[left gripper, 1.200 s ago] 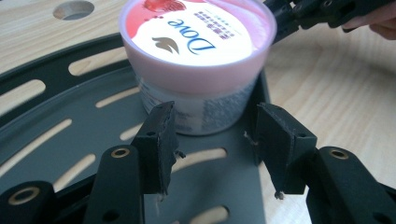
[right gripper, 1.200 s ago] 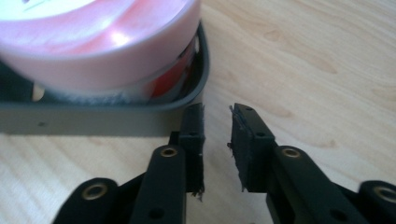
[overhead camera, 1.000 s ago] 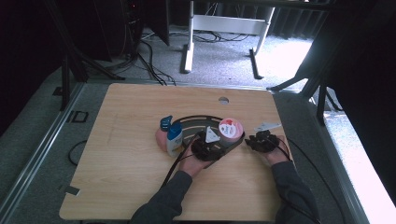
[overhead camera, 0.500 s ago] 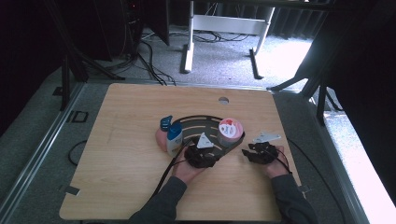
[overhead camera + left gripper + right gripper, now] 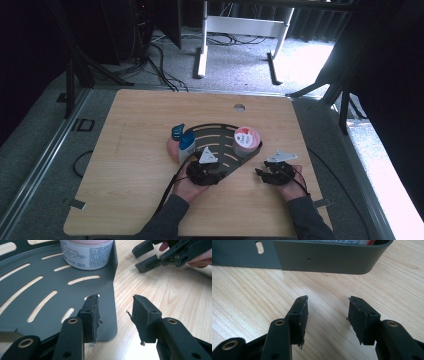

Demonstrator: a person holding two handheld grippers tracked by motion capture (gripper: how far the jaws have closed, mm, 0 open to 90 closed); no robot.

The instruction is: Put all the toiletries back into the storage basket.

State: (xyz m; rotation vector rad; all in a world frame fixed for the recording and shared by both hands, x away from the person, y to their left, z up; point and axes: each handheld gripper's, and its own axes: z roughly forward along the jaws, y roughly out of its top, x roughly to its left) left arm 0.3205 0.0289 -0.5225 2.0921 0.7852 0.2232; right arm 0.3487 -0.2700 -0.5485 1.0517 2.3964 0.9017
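A dark grey slotted tray lies at the middle of the wooden table. A white jar with a red lid stands in the tray's right corner, close up in the left gripper view as the jar. My left gripper is open at the tray's near edge. In its own view, the left gripper has one jaw over the tray and the other over bare wood. My right gripper is open right of the tray; the right gripper faces the tray's outer wall.
A white bottle with a blue cap, a blue piece and a pink object sit at the tray's left end. A round hole marks the table's far side. Bare wood spreads to the left and front.
Both grippers have drawn back toward the person, away from the jar and the tray's far part. The tray and jar have stayed put.
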